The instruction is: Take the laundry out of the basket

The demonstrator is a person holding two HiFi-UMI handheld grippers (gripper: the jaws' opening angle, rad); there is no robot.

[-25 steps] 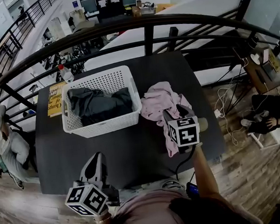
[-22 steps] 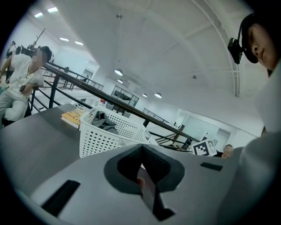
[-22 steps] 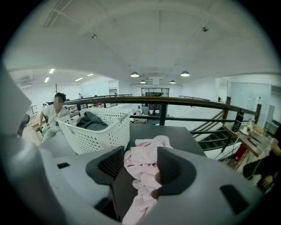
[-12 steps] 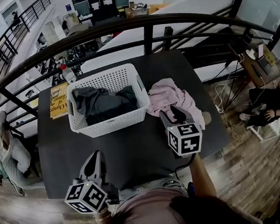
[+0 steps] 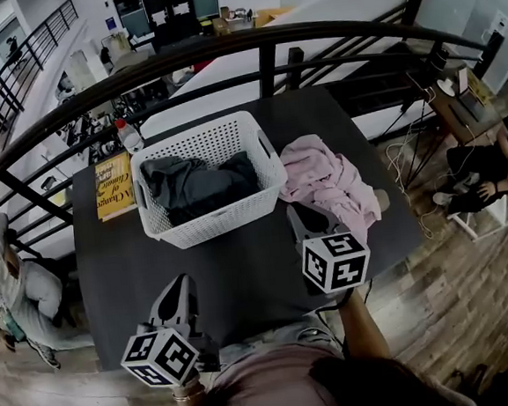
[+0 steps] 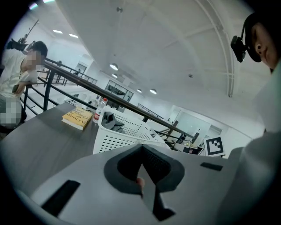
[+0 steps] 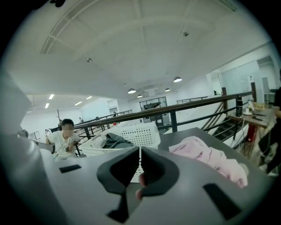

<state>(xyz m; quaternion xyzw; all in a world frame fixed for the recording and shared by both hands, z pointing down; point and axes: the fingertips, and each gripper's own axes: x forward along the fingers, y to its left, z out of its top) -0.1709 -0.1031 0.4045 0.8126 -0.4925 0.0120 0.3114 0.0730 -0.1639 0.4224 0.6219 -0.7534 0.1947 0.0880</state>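
Observation:
A white perforated basket (image 5: 255,199) stands on the dark table (image 5: 118,263) with dark grey laundry (image 5: 195,185) inside. A pink garment (image 5: 327,182) lies crumpled on the table to the basket's right. My right gripper (image 5: 296,213) hovers just in front of that garment, apart from it. Its jaws have just been closing and now stand shut with nothing between them. The right gripper view shows the basket (image 7: 140,134), the dark laundry (image 7: 115,140) and the pink garment (image 7: 206,156) beyond the jaws. My left gripper (image 5: 176,286) is at the table's near edge, shut and empty, pointing at the basket (image 6: 127,132).
A yellow book (image 5: 115,185) and a bottle (image 5: 126,134) sit left of the basket. A black railing (image 5: 266,42) curves behind the table. One person (image 5: 5,290) leans at the left, and another person (image 5: 486,173) sits at the right on the wooden floor.
The right gripper let go of the pink garment, which now lies on the table, and drew back from it while its jaws closed. The left gripper shifted slightly.

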